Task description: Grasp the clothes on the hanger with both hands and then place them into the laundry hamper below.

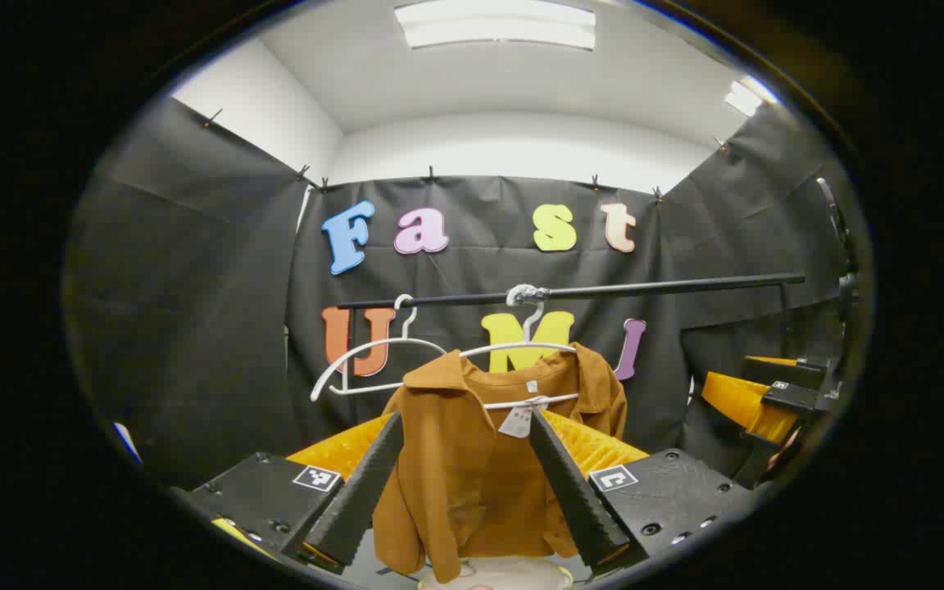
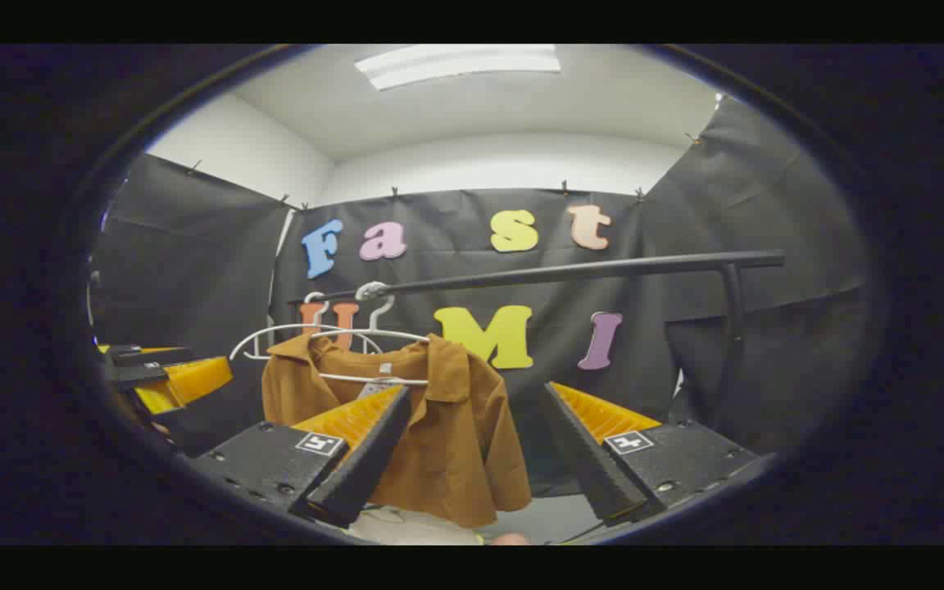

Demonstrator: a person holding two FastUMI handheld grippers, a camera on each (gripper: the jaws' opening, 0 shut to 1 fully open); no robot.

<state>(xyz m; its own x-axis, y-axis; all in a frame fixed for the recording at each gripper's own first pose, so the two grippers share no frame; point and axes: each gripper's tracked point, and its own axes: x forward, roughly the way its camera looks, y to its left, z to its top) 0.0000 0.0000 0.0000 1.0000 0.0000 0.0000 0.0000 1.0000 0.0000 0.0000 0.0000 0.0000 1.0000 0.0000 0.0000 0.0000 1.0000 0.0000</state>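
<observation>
Shirt [image 1: 472, 467] hangs on a white hanger [image 1: 521, 348] at frame centre — both the left gripper [image 1: 464, 483] and right gripper [image 2: 472, 459] gape wide, untouching. Best to close on each shoulder — then lift clear of the rail [image 1: 644, 287].

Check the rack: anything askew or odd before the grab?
The shirt sits crooked on its hanger: the collar has slid toward one end and the fabric bunches unevenly lower down. A tag dangles at the neck. A second hanger hangs bare beside it on the rail. Both grippers are open, neither touching the shirt.
</observation>
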